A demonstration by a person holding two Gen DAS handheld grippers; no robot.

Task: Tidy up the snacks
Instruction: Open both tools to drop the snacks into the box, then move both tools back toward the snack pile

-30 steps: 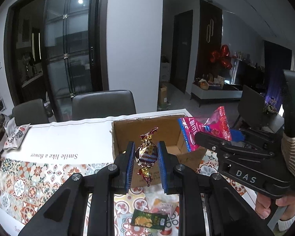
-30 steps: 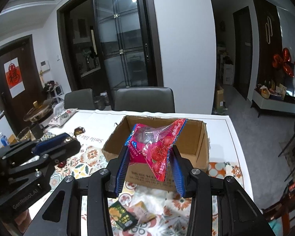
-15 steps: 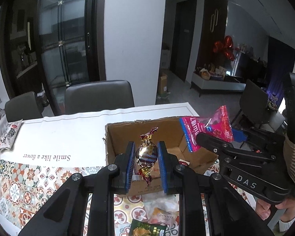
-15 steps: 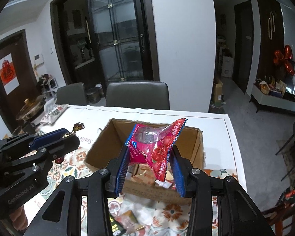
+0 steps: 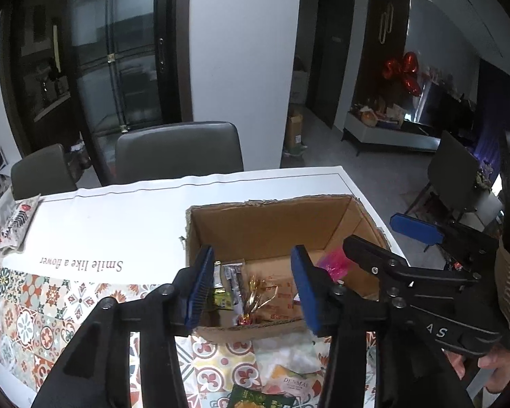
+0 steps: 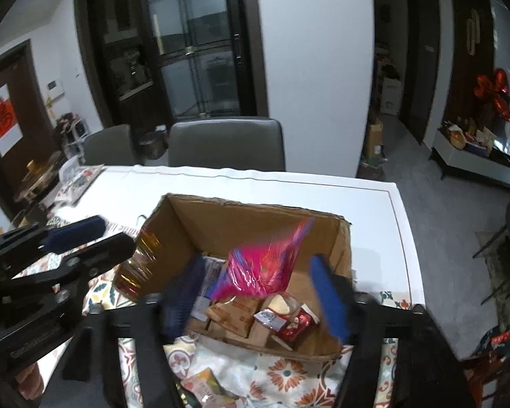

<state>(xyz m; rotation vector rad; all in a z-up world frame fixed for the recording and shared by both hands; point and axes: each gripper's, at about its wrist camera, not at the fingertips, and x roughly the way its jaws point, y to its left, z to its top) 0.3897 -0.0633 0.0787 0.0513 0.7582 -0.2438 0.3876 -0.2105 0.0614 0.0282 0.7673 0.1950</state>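
An open cardboard box (image 5: 272, 227) stands on the table and holds several snacks. My left gripper (image 5: 251, 289) is open over the box's near edge; the gold-and-red foil candy (image 5: 255, 289) lies loose in the box below it. My right gripper (image 6: 255, 292) is open over the box (image 6: 193, 224); the pink snack bag (image 6: 265, 265) is blurred between its jaws, dropping into the box. The pink bag also shows in the left wrist view (image 5: 335, 265) inside the box. The right gripper appears at the right of the left wrist view (image 5: 384, 238).
Loose snack packets lie on the patterned tablecloth in front of the box: a green one (image 5: 258, 399) and a pale one (image 5: 289, 379). A patterned bag (image 5: 15, 221) lies at the far left. Grey chairs (image 5: 176, 149) stand behind the table.
Both grippers moved forward over the box and opened. The foil candy dropped from the left gripper into the box. The pink bag left the right gripper and is falling in.
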